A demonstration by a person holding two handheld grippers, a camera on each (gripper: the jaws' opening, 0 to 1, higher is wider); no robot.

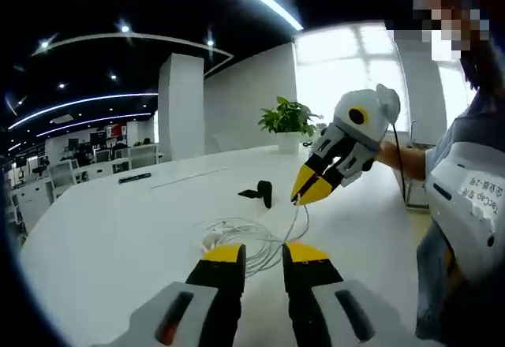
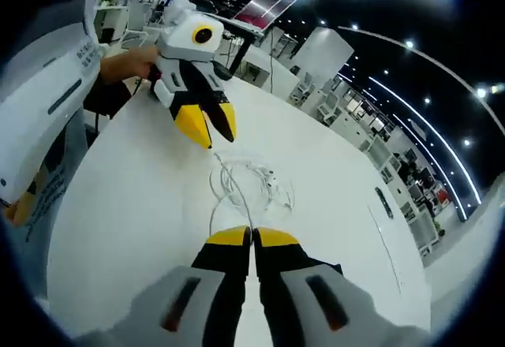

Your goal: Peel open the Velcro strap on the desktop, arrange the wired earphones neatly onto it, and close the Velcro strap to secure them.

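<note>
The right gripper (image 1: 304,193) pinches the earphone cable (image 1: 297,219) and holds it lifted off the white table (image 1: 118,221). The remaining earphones (image 2: 252,185) lie coiled between the two grippers. The left gripper (image 1: 263,254) hovers spread just before the coil. The black strap (image 1: 259,193) lies beyond the coil. This looks like gathering the cable; next it must be looped tidily and carried to the strap.

Earphones (image 1: 248,240) lie on the table (image 1: 118,229) — Velcro strap (image 1: 260,193) behind them.
</note>
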